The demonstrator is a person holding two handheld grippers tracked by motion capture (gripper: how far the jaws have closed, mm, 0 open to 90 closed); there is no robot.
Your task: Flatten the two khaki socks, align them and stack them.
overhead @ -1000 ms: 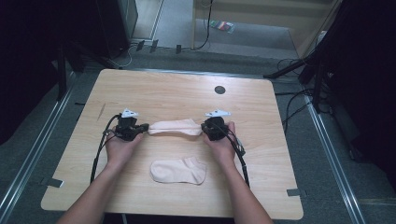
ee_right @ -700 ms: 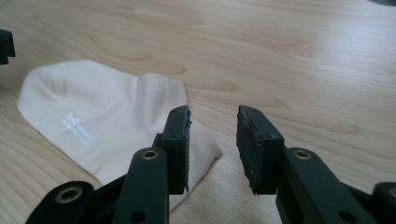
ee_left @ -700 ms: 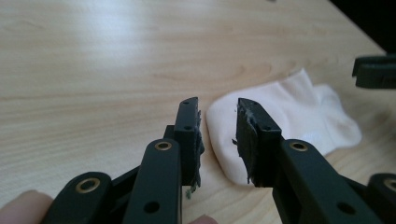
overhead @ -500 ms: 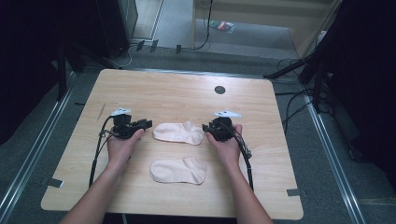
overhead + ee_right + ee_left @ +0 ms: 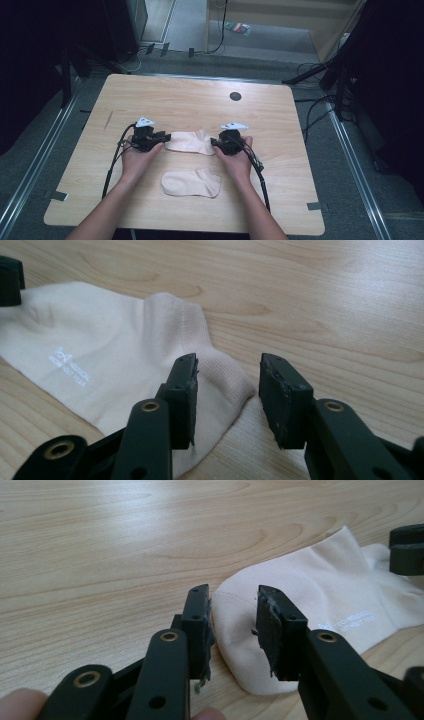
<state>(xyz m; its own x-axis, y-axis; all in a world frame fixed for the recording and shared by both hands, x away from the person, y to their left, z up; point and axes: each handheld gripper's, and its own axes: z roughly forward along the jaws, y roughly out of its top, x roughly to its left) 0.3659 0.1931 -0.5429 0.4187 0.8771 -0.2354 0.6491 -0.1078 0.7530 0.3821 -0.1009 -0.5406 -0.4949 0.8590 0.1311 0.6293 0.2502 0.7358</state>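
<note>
A cream ankle sock [image 5: 189, 142] lies flat on the wooden table [image 5: 190, 100], stretched sideways between the two grippers. A second sock [image 5: 191, 183] of the same colour lies just in front of it, nearer the person, apart from both grippers.

The left gripper [image 5: 164, 136] sits at the left end of the upper sock, resting low over the table in the person's left hand [image 5: 136, 157]. In the left gripper view its fingers [image 5: 197, 625] stand apart, having just opened, and then eased in a little. The rounded toe end of the sock [image 5: 310, 610] lies between them on the wood; the pads do not press on it, and a clear gap shows on either side of the fabric.

The right gripper [image 5: 216, 142] is at the other end, in the right hand [image 5: 239, 161]. In the right gripper view its fingers [image 5: 282, 395] are also apart, having just opened. The ribbed cuff of the sock [image 5: 110, 360] lies on the table below and between them, nearer the left-hand finger, and is not pinched.

A pale printed logo shows on the sock's side in both gripper views. A black cable [image 5: 112, 167] trails from each gripper back toward the person's edge of the table. A small dark round hole [image 5: 235, 96] sits in the table near its far edge.
</note>
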